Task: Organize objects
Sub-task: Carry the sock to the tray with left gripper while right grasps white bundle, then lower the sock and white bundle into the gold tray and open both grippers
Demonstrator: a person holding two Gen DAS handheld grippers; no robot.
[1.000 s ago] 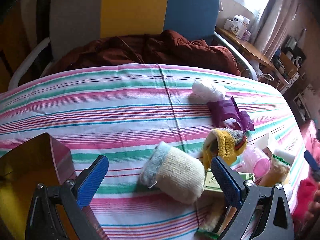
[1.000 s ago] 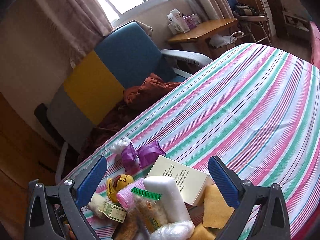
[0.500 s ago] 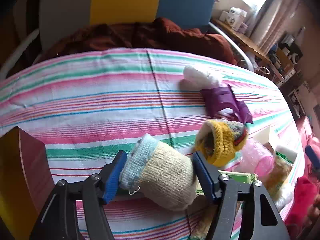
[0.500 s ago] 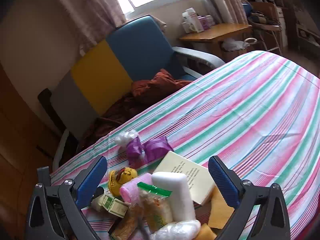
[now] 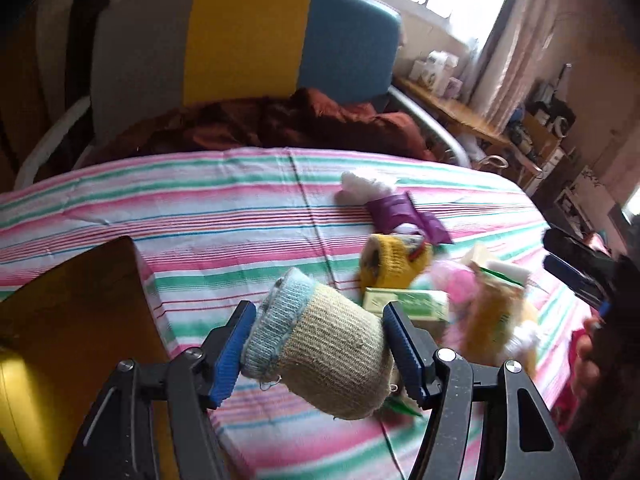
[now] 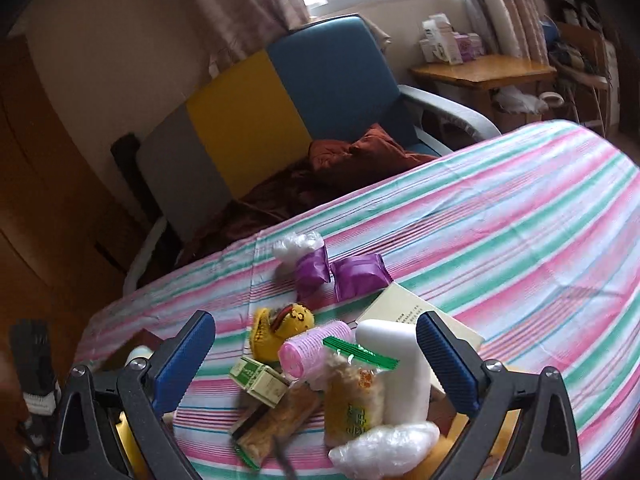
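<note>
My left gripper [image 5: 317, 316] is shut on a beige knitted sock [image 5: 324, 348] with a pale blue cuff, both blue pads pressing its sides. The sock hangs tilted just above the striped tablecloth [image 5: 200, 208]. My right gripper [image 6: 315, 322] stands open over a pile with nothing between its fingers. The pile holds a yellow knitted piece [image 6: 282, 326], a pink hair roller [image 6: 312, 346], a white foam block [image 6: 400, 368], a small green box [image 6: 260, 376] and a snack bag [image 6: 352, 392].
Two purple packets [image 6: 360, 276] and a white plastic wad [image 6: 298, 244] lie farther back, next to a cream booklet [image 6: 404, 308]. A brown box [image 5: 72, 320] stands at the cloth's left edge. Behind the table is a grey, yellow and blue armchair [image 5: 248, 40] with a rust blanket.
The left gripper's jaws went from wide open to closed on the sock, then raised it off the cloth. The right gripper's view shifted and rolled a little over the pile.
</note>
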